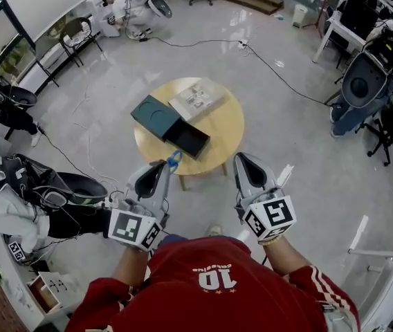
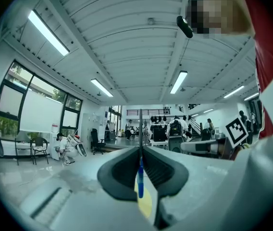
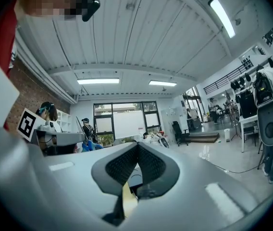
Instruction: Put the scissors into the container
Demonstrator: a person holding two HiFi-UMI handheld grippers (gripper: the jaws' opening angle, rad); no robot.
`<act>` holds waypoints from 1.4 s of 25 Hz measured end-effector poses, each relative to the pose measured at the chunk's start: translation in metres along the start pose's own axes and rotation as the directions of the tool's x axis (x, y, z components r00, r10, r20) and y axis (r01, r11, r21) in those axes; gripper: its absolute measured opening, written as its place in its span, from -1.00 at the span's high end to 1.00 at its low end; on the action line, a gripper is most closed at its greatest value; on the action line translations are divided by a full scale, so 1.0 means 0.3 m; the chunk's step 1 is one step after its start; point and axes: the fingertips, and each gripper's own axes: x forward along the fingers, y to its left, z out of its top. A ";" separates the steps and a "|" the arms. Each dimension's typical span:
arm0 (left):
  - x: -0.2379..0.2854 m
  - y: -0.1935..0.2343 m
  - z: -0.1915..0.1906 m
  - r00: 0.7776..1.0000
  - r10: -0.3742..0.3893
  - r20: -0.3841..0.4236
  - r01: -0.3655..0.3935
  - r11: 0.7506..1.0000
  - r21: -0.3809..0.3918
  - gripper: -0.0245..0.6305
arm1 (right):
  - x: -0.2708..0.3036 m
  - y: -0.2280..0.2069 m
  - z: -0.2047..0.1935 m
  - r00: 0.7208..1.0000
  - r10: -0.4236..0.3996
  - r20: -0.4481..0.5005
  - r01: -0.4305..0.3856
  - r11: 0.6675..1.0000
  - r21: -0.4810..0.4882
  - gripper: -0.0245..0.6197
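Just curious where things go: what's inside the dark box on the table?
The box has a tray slid open, and it looks empty, with only its dark bottom showing. The part under the lid is covered, so I cannot see in there.

Only readable print: "10" in white on your red shirt (image 1: 214, 279), upside down in head view. The line under it is too small to read. The marker cube (image 1: 133, 228) on your left tool (image 1: 171, 163) and the one on your right tool (image 1: 243, 159) carry square codes, no letters. The print on the sheet (image 1: 196, 99) on the table (image 1: 224, 126) is illegible.
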 end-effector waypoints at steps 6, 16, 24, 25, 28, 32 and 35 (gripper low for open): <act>0.014 0.001 -0.005 1.000 0.016 -0.005 -0.016 1.000 -0.004 0.85 | 0.024 -0.020 -0.009 1.000 0.017 -0.015 -0.017 1.000 0.005 0.95; 0.087 0.109 -0.048 1.000 0.015 0.003 -0.014 0.998 -0.063 0.85 | 0.145 -0.019 -0.034 0.998 0.028 -0.049 -0.029 0.999 -0.018 0.95; 0.203 0.201 -0.039 0.999 -0.037 0.025 0.039 0.997 -0.074 0.85 | 0.269 -0.044 -0.010 0.999 -0.001 -0.042 -0.001 0.999 -0.044 0.95; 0.215 0.213 -0.037 0.999 -0.043 0.027 0.044 0.996 -0.075 0.85 | 0.284 -0.045 -0.007 0.999 -0.002 -0.040 0.001 0.999 -0.048 0.95; 0.243 0.250 -0.028 0.998 -0.058 0.033 0.060 0.995 -0.078 0.85 | 0.325 -0.042 0.004 0.999 -0.011 -0.035 0.009 0.998 -0.055 0.95; 0.274 0.300 -0.015 0.996 -0.080 0.043 0.084 0.993 -0.086 0.85 | 0.370 -0.033 0.031 0.999 -0.027 -0.027 0.025 0.997 -0.074 0.95; 0.295 0.344 -0.020 0.994 -0.100 0.052 0.104 0.990 -0.094 0.85 | 0.405 -0.027 0.034 0.999 -0.044 -0.025 0.042 0.995 -0.090 0.95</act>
